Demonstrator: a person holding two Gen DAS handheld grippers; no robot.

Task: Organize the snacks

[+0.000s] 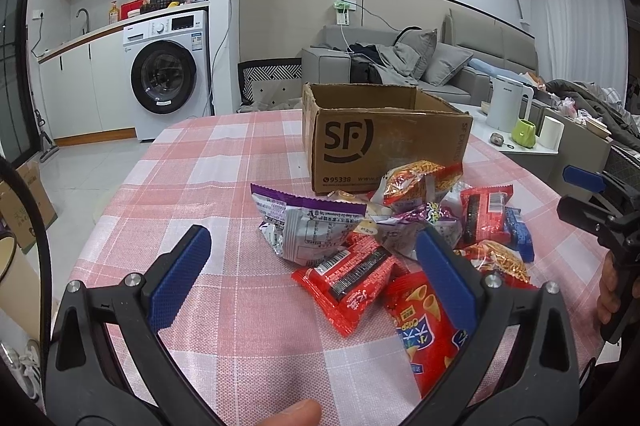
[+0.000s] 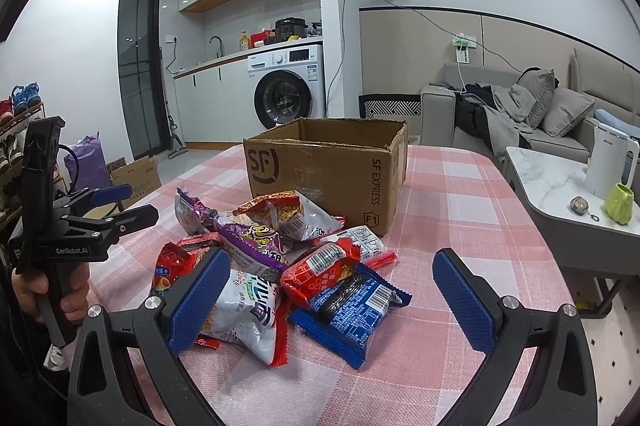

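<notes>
A heap of snack packets lies on the pink checked tablecloth (image 1: 224, 185) in front of an open cardboard box (image 1: 384, 141) marked SF. My left gripper (image 1: 312, 262) hovers open above the heap's near side, over a red packet (image 1: 348, 278) and beside a purple and silver bag (image 1: 308, 226). In the right wrist view my right gripper (image 2: 328, 282) is open too, with a blue packet (image 2: 352, 306) and a red packet (image 2: 320, 270) between its fingers, held by neither. The box (image 2: 328, 169) stands behind the heap. Each gripper shows in the other's view: the right gripper (image 1: 584, 197), the left gripper (image 2: 124, 205).
A low white side table (image 2: 560, 185) with a white kettle (image 2: 608, 161) and a green mug (image 2: 620, 203) stands right of the table. A grey sofa (image 2: 520, 105) is behind it, a washing machine (image 1: 168, 73) at the back. Cardboard boxes (image 2: 136, 177) sit on the floor.
</notes>
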